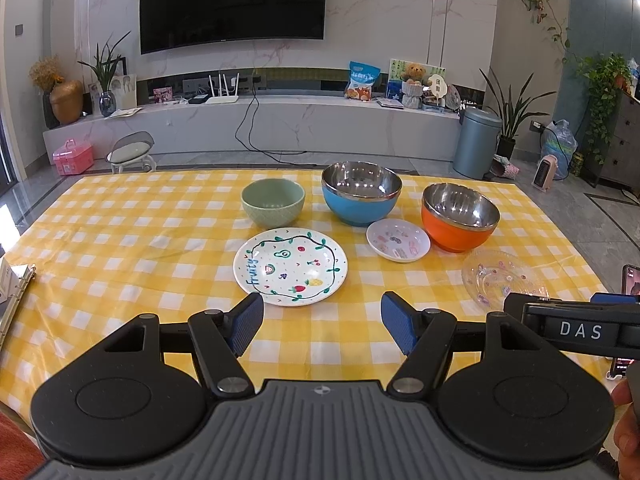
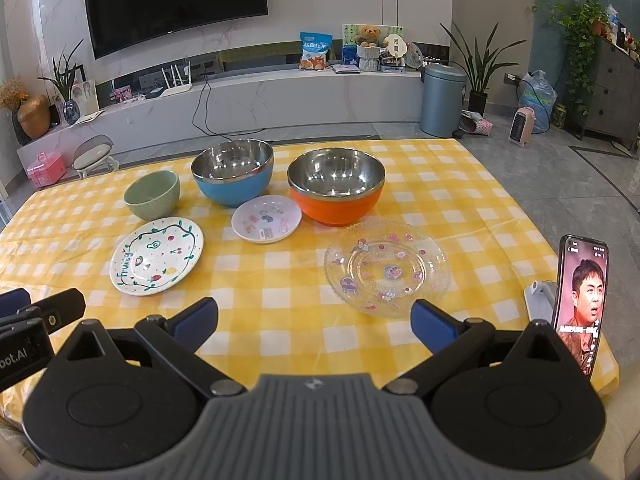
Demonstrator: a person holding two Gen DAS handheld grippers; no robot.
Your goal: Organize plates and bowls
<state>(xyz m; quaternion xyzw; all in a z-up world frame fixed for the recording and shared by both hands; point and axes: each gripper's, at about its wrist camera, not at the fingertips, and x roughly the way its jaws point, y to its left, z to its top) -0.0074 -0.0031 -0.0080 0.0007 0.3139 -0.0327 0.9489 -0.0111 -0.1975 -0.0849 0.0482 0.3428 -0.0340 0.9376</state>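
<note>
On the yellow checked tablecloth (image 1: 120, 240) stand a green bowl (image 1: 273, 203), a blue steel-lined bowl (image 1: 361, 192) and an orange steel-lined bowl (image 1: 460, 216). In front lie a white "Fruity" plate (image 1: 290, 266), a small pink dish (image 1: 398, 239) and a clear glass plate (image 1: 502, 278). My left gripper (image 1: 322, 320) is open and empty, just short of the Fruity plate. My right gripper (image 2: 314, 320) is open and empty, just short of the glass plate (image 2: 387, 266); the Fruity plate (image 2: 157, 256), pink dish (image 2: 266, 218), green bowl (image 2: 152, 194), blue bowl (image 2: 232, 172) and orange bowl (image 2: 336, 186) lie beyond.
A phone on a stand (image 2: 580, 300) plays a video at the table's right front edge. A ring binder (image 1: 16, 300) lies at the left edge. Beyond the table are a TV wall, a low cabinet, a bin (image 1: 476, 142) and plants.
</note>
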